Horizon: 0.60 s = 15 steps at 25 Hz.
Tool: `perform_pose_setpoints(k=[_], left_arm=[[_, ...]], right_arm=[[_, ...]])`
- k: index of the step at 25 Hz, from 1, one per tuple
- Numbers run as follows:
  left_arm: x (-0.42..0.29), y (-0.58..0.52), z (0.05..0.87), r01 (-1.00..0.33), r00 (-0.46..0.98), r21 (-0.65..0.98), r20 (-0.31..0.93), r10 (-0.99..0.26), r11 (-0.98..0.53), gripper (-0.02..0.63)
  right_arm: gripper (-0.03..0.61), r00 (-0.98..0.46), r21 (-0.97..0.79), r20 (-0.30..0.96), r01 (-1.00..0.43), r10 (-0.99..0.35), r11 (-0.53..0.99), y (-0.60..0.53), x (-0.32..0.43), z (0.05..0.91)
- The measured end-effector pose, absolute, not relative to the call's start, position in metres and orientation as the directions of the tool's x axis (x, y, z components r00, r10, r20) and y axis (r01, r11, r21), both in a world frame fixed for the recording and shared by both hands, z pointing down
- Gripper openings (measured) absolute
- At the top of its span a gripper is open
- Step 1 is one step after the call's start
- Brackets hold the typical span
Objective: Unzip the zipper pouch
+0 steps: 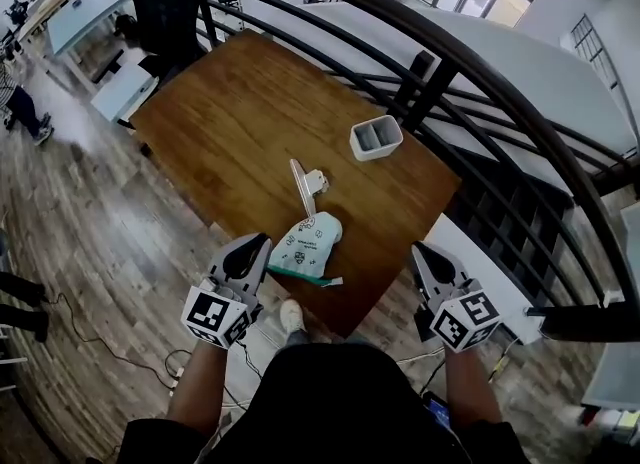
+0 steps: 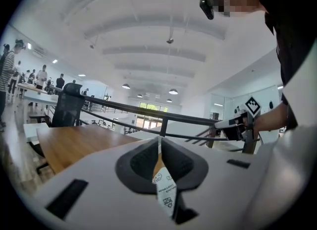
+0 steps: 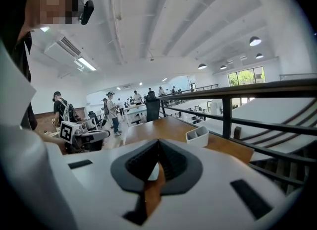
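Note:
The zipper pouch (image 1: 308, 243) is white with green print and a teal zipper edge. It lies flat near the front edge of the wooden table (image 1: 230, 112). My left gripper (image 1: 262, 243) hovers at the pouch's left corner with its jaws shut. In the left gripper view (image 2: 159, 142) a strip of the printed pouch (image 2: 166, 192) shows through the slit below the closed tips. My right gripper (image 1: 420, 250) is shut and holds nothing, apart from the pouch, off the table's front right corner. In its own view (image 3: 158, 144) only wood shows behind the closed jaws.
A thin white stand (image 1: 305, 184) lies just behind the pouch. A white two-slot container (image 1: 376, 138) sits at the table's right edge. A black railing (image 1: 430, 62) runs behind and to the right. An office chair (image 1: 165, 2) stands at the far left corner.

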<state>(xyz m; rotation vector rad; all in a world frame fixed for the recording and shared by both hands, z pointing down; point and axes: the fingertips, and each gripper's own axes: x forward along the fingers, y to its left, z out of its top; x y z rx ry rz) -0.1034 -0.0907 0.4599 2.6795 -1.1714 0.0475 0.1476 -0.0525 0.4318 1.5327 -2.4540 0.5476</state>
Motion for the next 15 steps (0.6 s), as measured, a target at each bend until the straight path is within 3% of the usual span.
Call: perform_pose_setpoints(k=[15], left_arm=[[-0.069,0.020,0.420,-0.863,0.501,0.103,0.061,-0.863,-0.494,0.015]], right_arm=[[-0.005,-0.564,-0.200,0.218,-0.824,-0.796,0.529,0.035,0.210,0.416]])
